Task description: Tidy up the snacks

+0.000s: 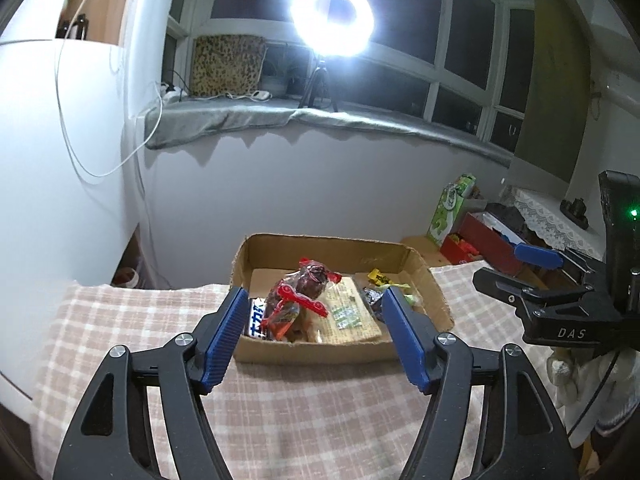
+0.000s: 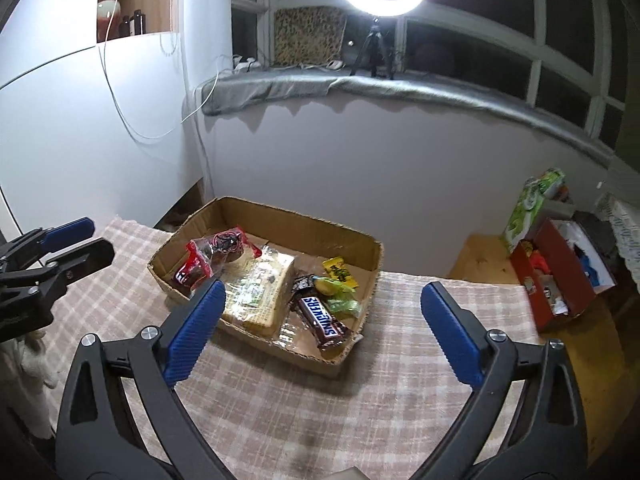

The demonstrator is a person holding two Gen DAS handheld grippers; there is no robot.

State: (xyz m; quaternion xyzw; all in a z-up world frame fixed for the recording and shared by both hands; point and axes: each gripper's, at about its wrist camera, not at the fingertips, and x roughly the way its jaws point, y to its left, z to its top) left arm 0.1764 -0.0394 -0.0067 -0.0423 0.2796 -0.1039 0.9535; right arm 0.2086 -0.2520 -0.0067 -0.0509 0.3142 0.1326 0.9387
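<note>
Snacks (image 2: 276,292) | in cardboard box (image 2: 360,258) | both grippers' fingers apart, empty

I see a brown cardboard box (image 2: 304,226) on a pink-and-cream plaid cloth (image 2: 320,408). Inside: red-and-clear bag (image 2: 208,258), pale yellow wafer pack (image 2: 260,292), brown Snickers bar (image 2: 324,318) w/ white-blue lettering, yellow packet (image 2: 340,270), green wrappers (image 2: 340,300), I think. Gripper pads (image 2: 196,330) blue, arms black. Leopard-print cushion (image 2: 310,36) by window; red box (image 2: 560,280) at right.
</note>
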